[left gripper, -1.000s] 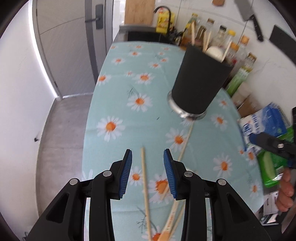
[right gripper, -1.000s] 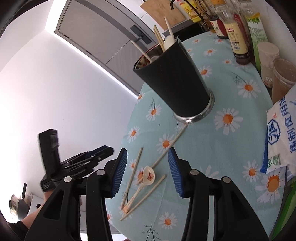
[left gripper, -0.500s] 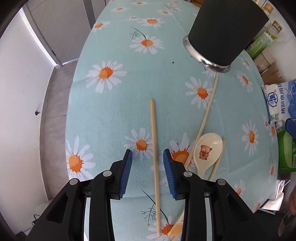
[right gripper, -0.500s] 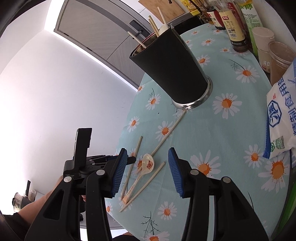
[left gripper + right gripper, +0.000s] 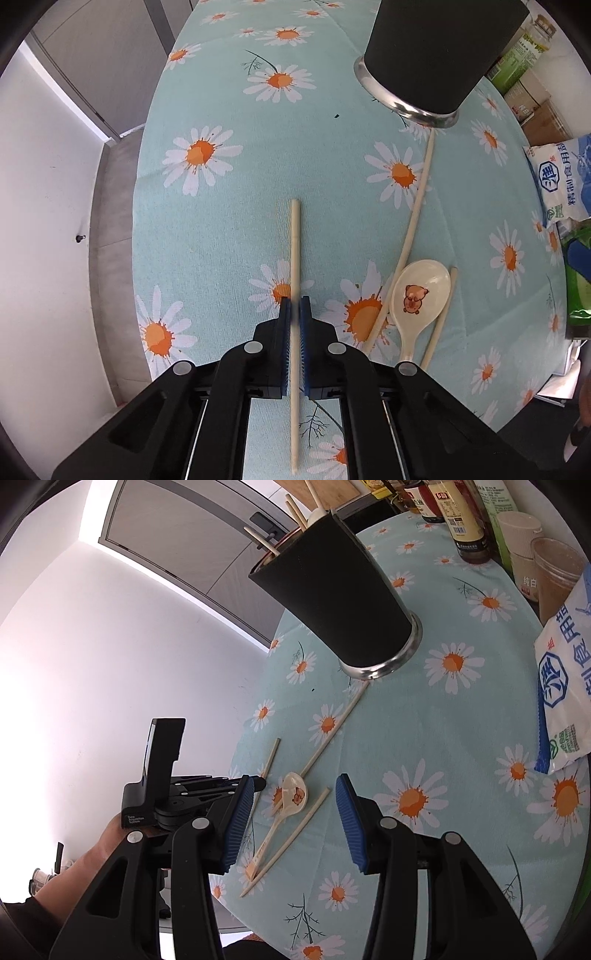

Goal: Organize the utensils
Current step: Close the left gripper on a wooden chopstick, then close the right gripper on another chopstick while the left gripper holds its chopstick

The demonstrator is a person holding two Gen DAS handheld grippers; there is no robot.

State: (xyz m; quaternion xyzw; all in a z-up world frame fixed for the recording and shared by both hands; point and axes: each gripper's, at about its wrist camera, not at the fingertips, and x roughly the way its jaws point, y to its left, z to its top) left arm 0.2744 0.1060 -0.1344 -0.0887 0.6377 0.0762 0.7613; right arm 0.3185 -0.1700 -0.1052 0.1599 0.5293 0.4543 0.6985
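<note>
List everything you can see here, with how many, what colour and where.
chopsticks: three loose, pale wood, on the tablecloth; one clamped in the left gripper, more standing in the holder
spoon: one, cream with a bear print, between two chopsticks
utensil holder: one, black with a steel base, upright behind them
tablecloth: one, teal with daisies
bag: one, white and blue, right edge
bottles: several, dark, far edge
left gripper: black, blue pads, just closed on a chopstick
right gripper: black, blue pads, open above the table
</note>
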